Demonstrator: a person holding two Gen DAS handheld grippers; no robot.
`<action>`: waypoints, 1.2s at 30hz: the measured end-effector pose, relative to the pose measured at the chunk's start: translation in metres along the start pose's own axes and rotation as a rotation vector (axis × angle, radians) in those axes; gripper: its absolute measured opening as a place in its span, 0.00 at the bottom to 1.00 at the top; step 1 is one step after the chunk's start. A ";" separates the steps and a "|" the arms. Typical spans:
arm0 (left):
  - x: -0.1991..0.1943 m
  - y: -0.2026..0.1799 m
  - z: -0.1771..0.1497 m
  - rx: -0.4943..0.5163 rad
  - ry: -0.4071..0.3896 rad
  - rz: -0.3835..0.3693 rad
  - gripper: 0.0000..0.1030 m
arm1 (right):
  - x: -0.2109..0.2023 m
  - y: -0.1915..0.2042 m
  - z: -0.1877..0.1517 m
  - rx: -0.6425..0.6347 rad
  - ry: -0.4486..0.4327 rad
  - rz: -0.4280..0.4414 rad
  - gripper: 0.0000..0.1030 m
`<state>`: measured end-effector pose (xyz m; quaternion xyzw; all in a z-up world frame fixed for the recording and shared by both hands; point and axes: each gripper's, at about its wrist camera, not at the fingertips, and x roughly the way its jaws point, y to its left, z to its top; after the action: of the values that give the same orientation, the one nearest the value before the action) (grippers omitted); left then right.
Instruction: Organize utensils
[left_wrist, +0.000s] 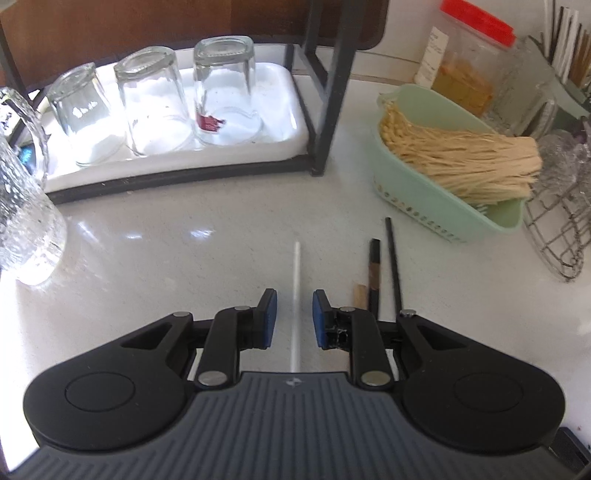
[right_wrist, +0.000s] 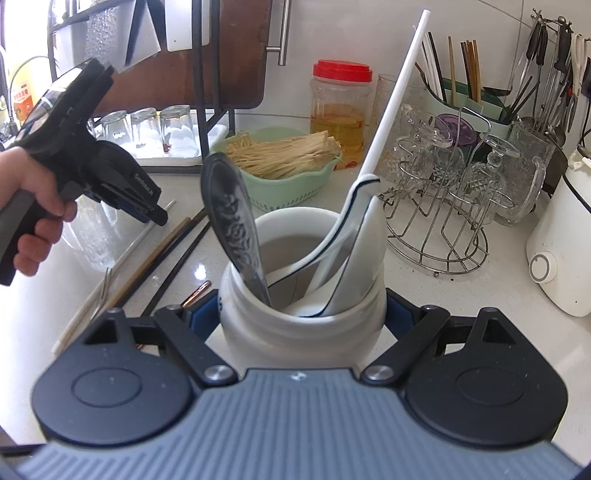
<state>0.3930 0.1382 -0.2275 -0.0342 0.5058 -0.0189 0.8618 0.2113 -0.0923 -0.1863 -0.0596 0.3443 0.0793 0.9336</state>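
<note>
My left gripper (left_wrist: 294, 295) points down at the white counter and is open. A white chopstick (left_wrist: 296, 273) lies lengthwise between its blue pads (left_wrist: 271, 314), with a gap on each side. Just to the right lie two dark chopsticks (left_wrist: 384, 269) and a wooden stick end (left_wrist: 357, 293). My right gripper (right_wrist: 303, 314) is shut on a white ceramic jar (right_wrist: 295, 332). In the jar stand a patterned metal spoon (right_wrist: 229, 218), white ceramic spoons (right_wrist: 360, 236) and a long white chopstick (right_wrist: 395, 96). The right wrist view also shows a hand (right_wrist: 37, 221) holding the left gripper (right_wrist: 151, 214) over several chopsticks (right_wrist: 166, 251).
A white tray (left_wrist: 288, 92) of upturned glasses sits in a black frame at the back. A green basket (left_wrist: 424, 199) of pale strands, a wire glass rack (right_wrist: 443, 229), a red-lidded jar (right_wrist: 341, 110) and a white appliance (right_wrist: 561, 240) stand to the right. A textured glass jug (left_wrist: 22, 203) is on the left.
</note>
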 end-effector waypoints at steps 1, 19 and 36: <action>0.001 -0.001 0.001 0.004 0.000 0.012 0.22 | 0.000 0.000 0.000 0.000 0.000 0.000 0.89; -0.004 -0.002 0.003 -0.038 0.062 -0.017 0.04 | 0.001 -0.001 0.001 -0.011 0.004 0.009 0.89; -0.102 -0.008 -0.031 -0.056 -0.074 -0.121 0.03 | -0.001 -0.001 -0.001 -0.016 -0.013 0.019 0.89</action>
<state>0.3158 0.1355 -0.1530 -0.0896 0.4709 -0.0556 0.8759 0.2104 -0.0931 -0.1867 -0.0632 0.3383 0.0913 0.9345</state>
